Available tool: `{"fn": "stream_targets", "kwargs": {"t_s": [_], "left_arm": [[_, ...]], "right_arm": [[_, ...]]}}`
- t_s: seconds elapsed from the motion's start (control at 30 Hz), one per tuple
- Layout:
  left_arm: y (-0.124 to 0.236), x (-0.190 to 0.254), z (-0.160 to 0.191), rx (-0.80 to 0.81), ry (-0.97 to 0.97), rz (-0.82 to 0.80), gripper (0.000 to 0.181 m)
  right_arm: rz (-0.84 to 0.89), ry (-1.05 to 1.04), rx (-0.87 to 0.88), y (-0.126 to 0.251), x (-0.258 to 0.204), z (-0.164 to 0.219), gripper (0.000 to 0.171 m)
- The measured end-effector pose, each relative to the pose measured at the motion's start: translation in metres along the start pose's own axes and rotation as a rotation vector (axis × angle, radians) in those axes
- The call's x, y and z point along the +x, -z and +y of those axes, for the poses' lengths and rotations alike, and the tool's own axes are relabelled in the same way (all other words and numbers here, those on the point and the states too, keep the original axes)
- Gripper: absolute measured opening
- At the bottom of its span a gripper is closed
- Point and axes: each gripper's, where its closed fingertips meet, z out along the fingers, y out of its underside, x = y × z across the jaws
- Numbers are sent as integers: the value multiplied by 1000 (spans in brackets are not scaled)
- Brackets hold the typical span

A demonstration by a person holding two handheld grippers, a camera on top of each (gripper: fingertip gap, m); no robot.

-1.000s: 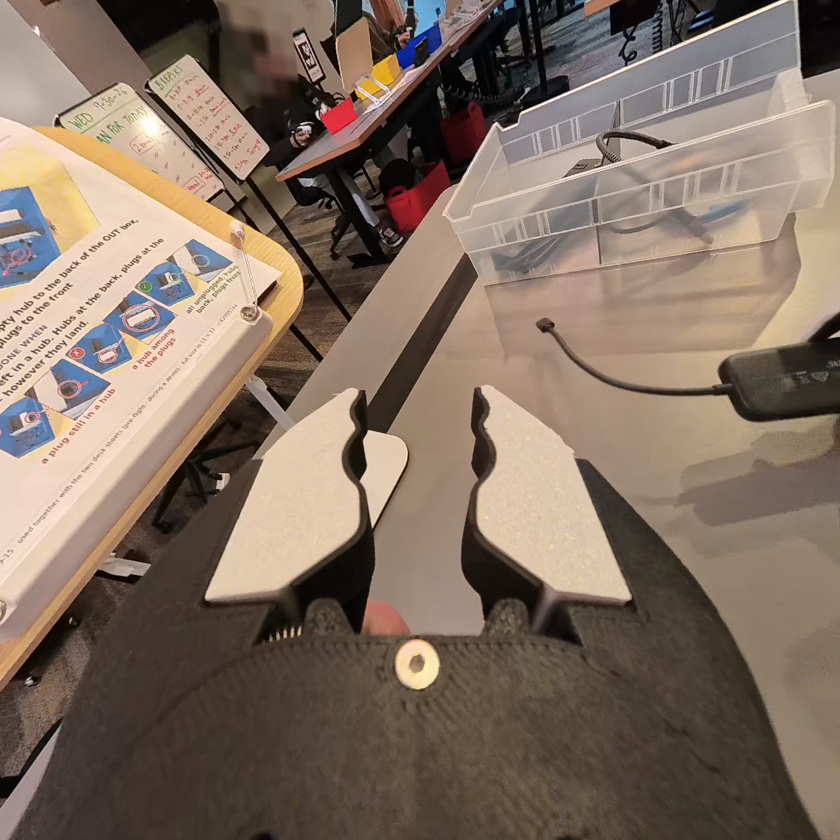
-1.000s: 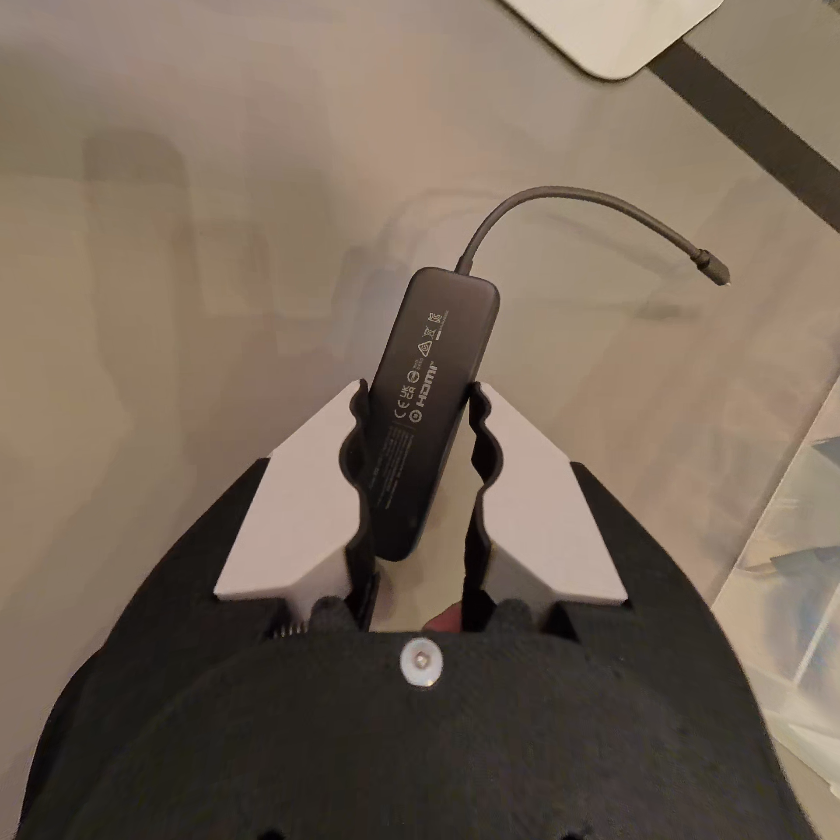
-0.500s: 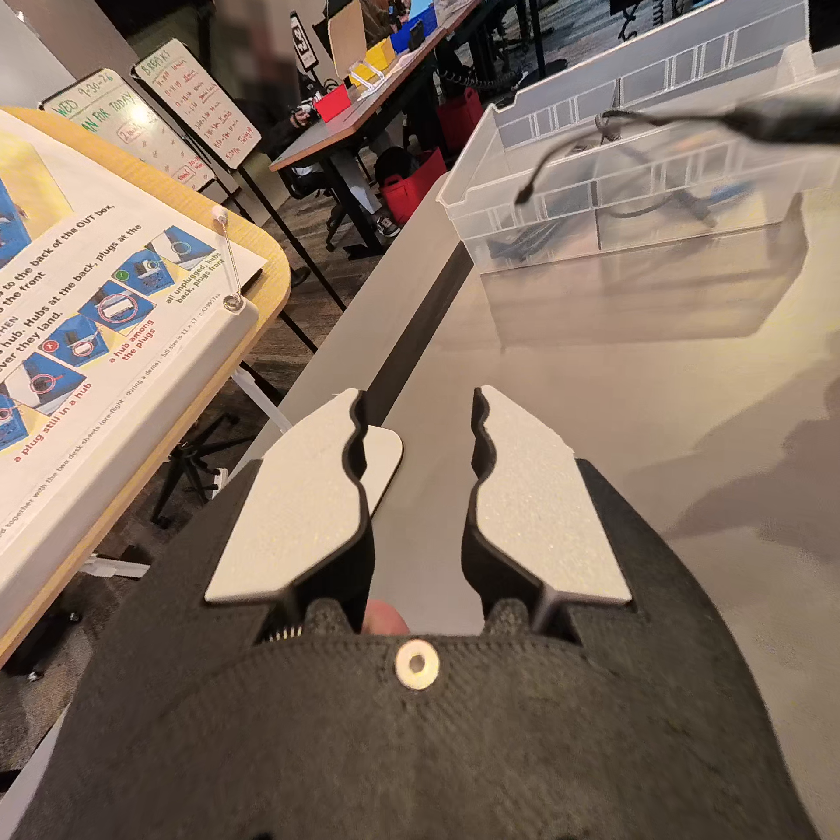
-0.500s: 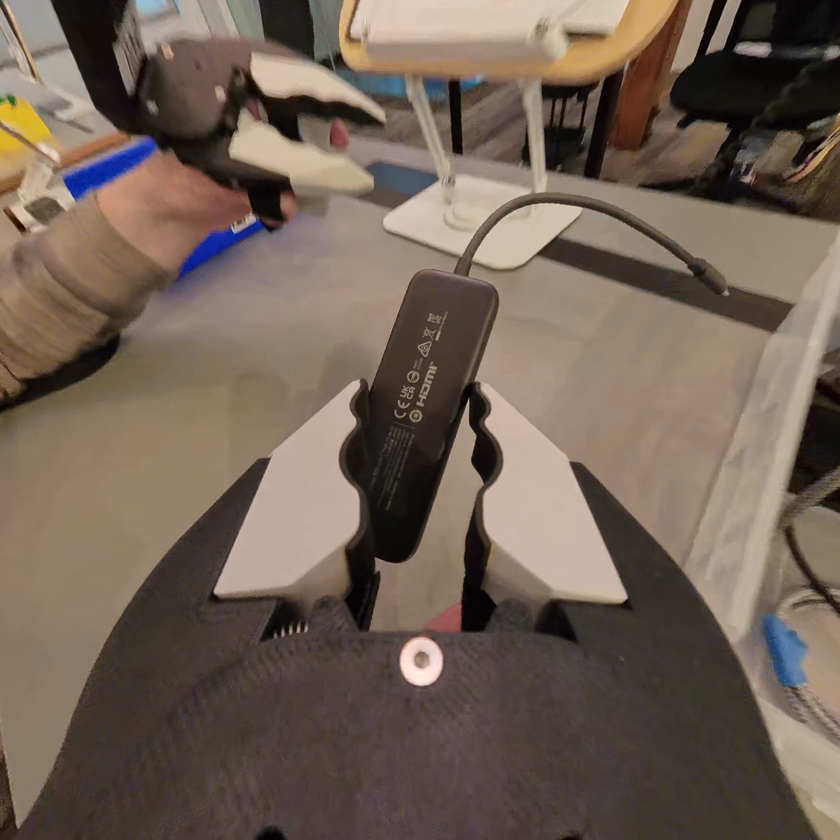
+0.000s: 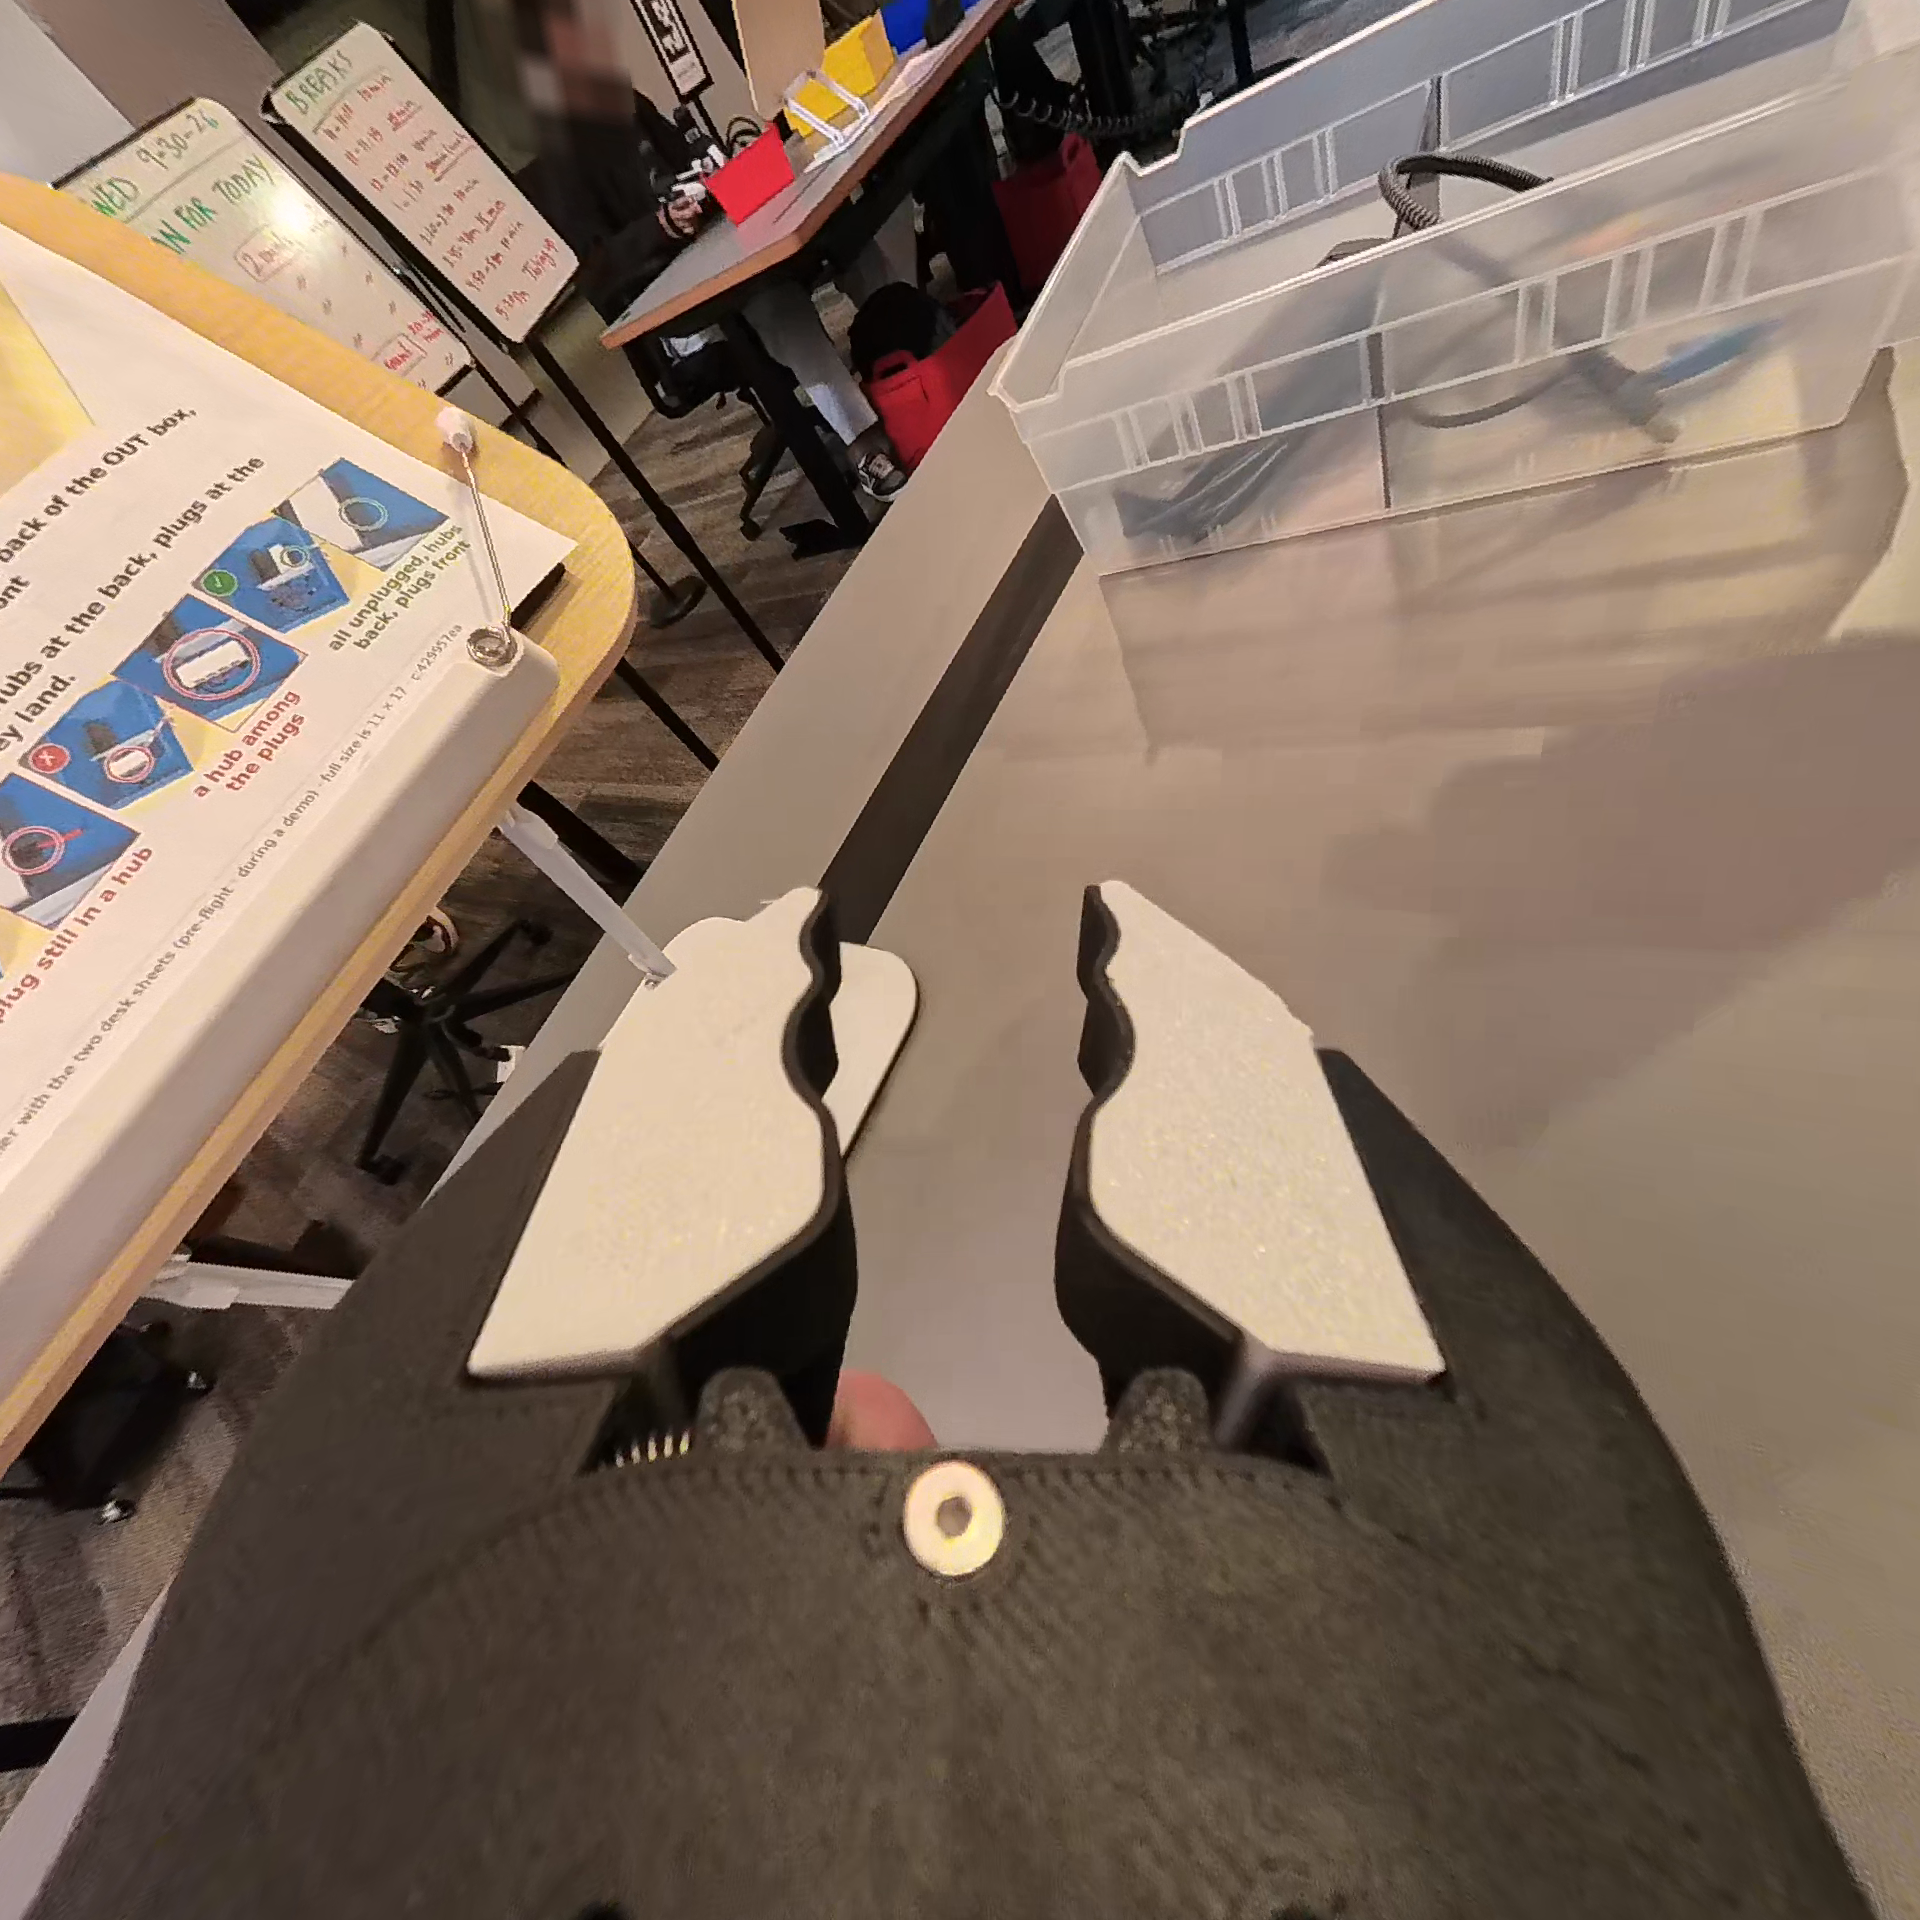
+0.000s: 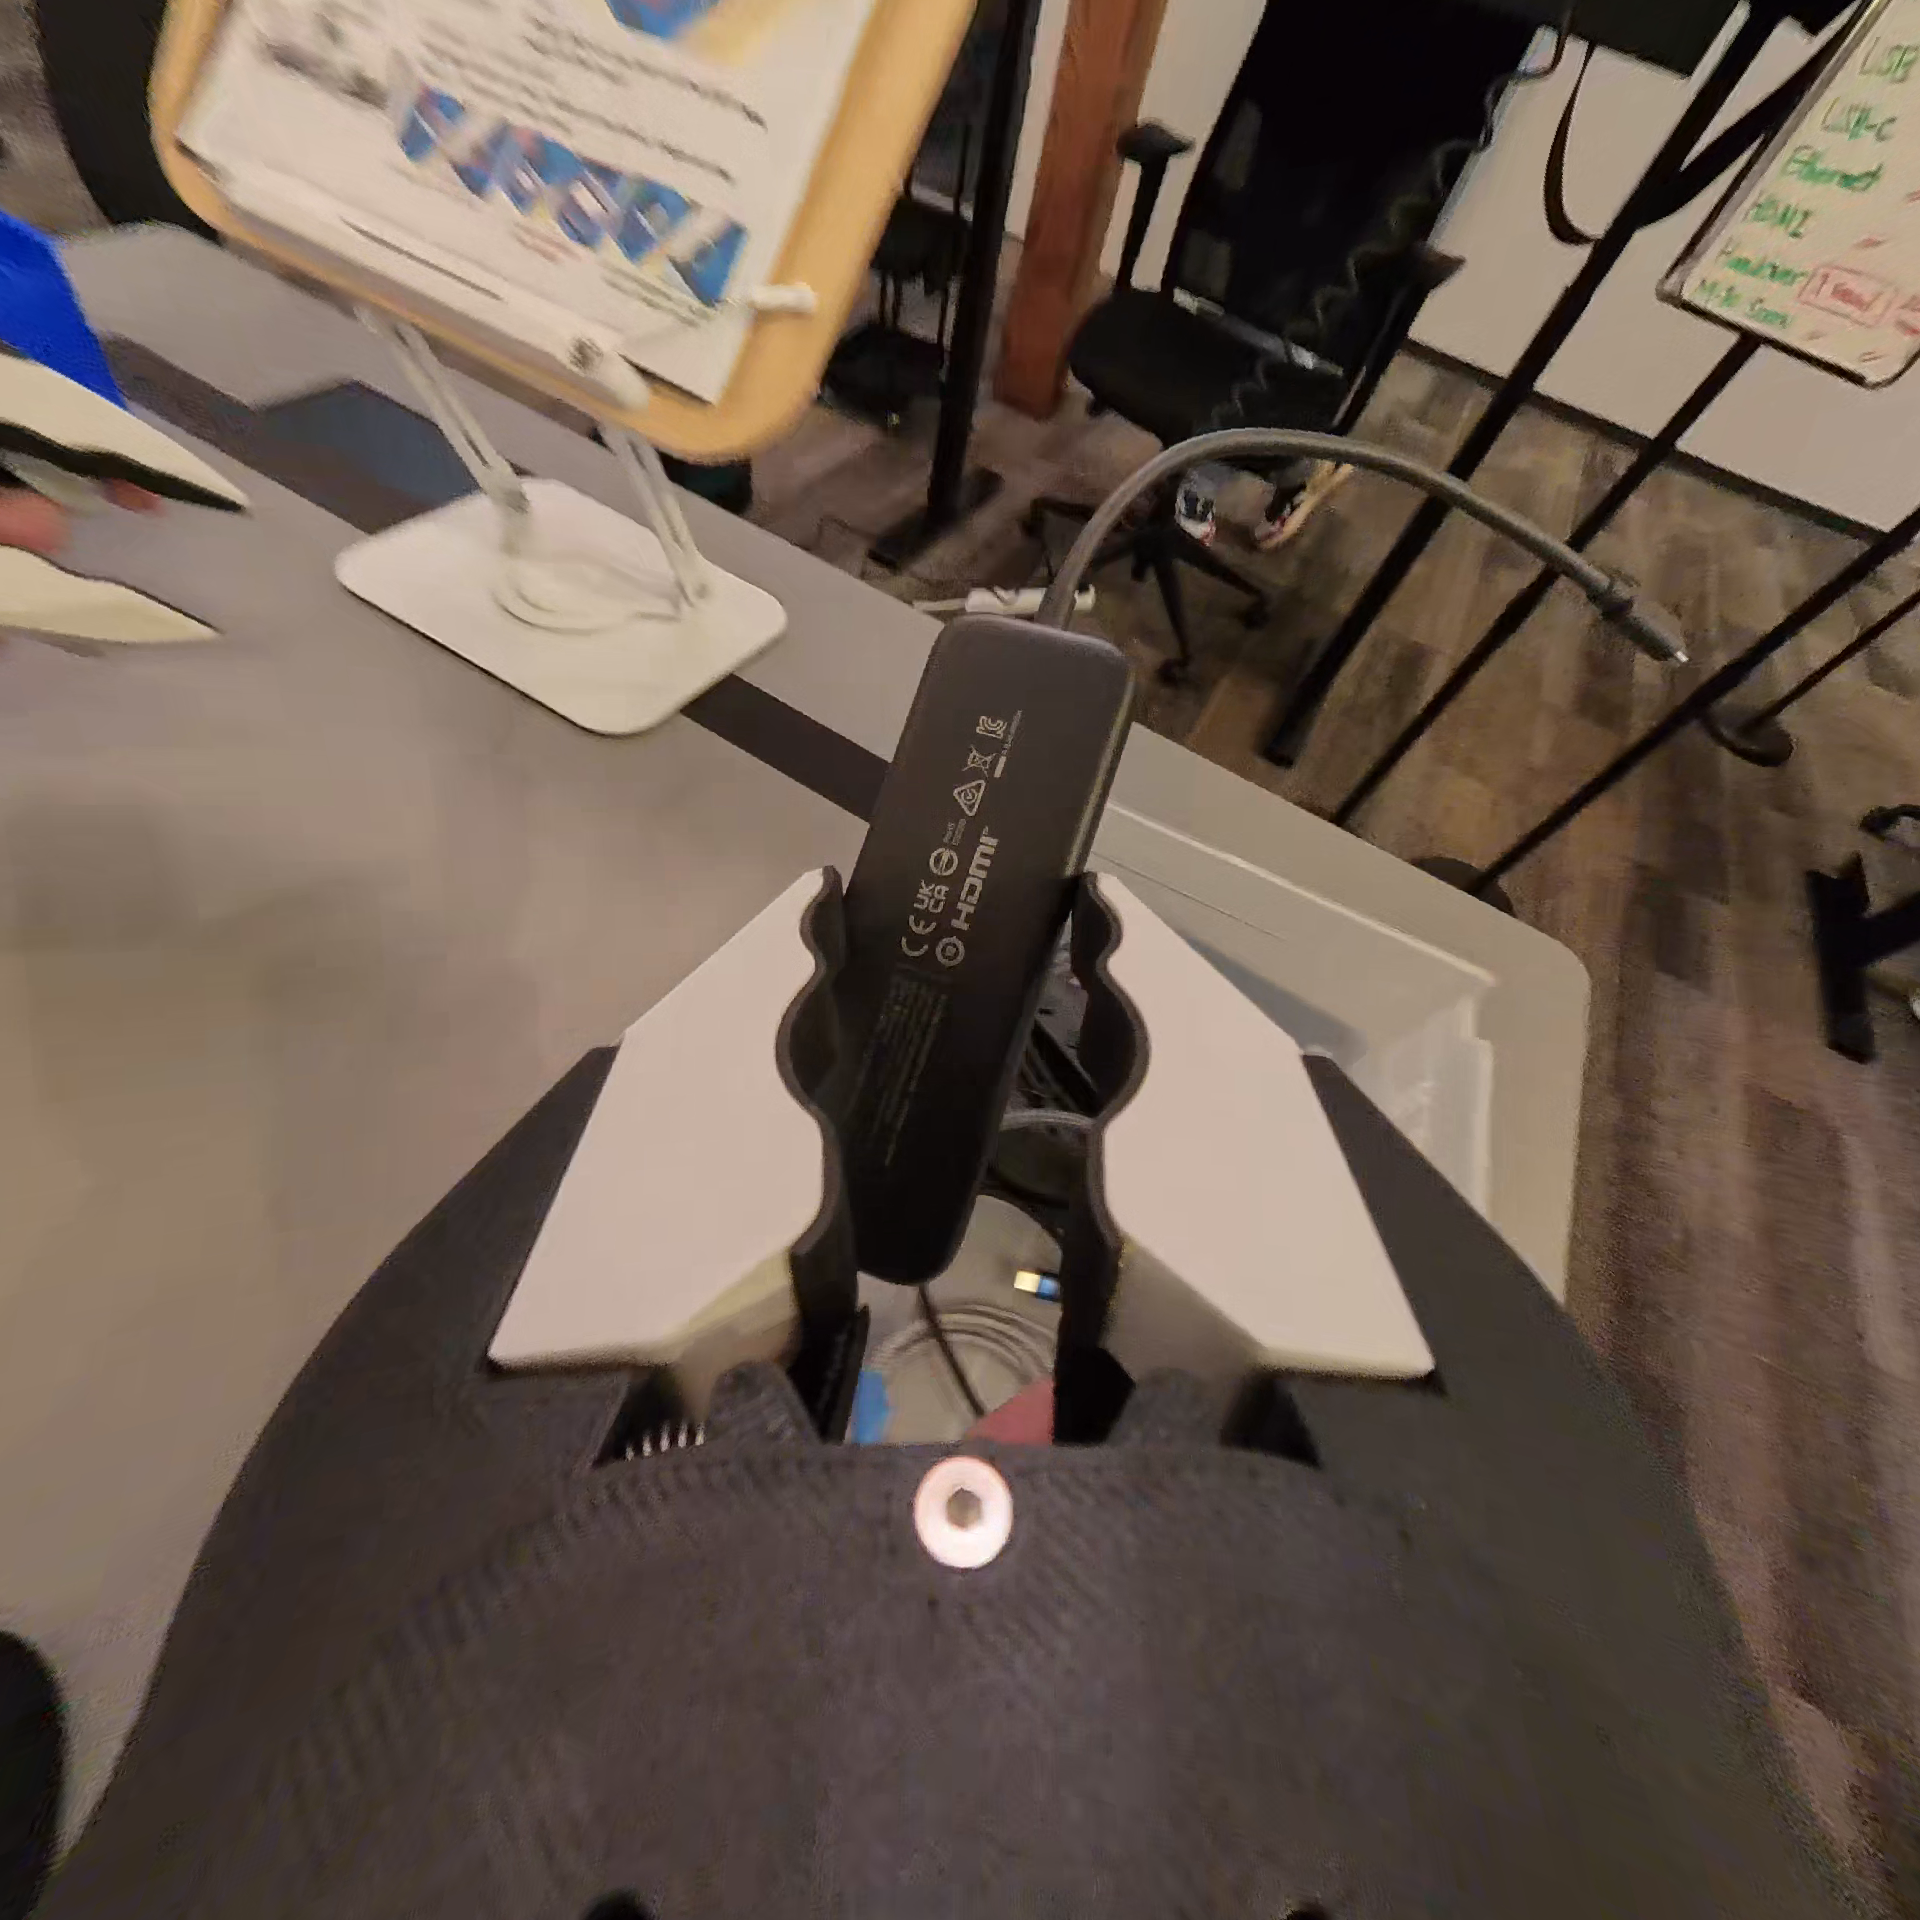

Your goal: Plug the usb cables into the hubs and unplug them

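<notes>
1. Since the earlier frame, the black hub (image 6: 982,935) has been carried from over the bare counter (image 6: 312,935) to above the clear bin (image 6: 1382,997), and it is no longer seen in the left wrist view.
2. It is clamped between the right tongs (image 6: 956,894), its cable (image 6: 1351,468) arching toward 1 o'clock, plug in the air.
3. Nothing is held by the left tongs (image 5: 956,914), which are parted wide over the counter.
4. At 1 o'clock from them, dark cables (image 5: 1475,416) are seen inside the bin (image 5: 1247,343).
5. At 10 o'clock an instruction sheet (image 5: 208,623) is propped on a stand.
</notes>
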Motion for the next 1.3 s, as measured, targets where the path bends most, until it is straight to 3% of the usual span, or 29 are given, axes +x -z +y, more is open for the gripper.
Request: {"fn": "stream_targets", "kwargs": {"t_s": [0.03,0.23,0.57,0.9,1.3], "left_arm": [[0,0,1,-2,0,0,44],[-3,0,4,-13,-6,0,44],[-6,0,10,-29,-16,0,44],[-9,2,14,-40,-22,7,44],[-13,5,19,-58,-32,12,44]], "right_arm": [[14,20,-29,-6,11,4,42],[56,55,-145,-52,60,30,42],[0,132,-437,-124,78,101,42],[-112,283,-685,-134,70,133,42],[-295,521,-973,-129,53,145,41]]}}
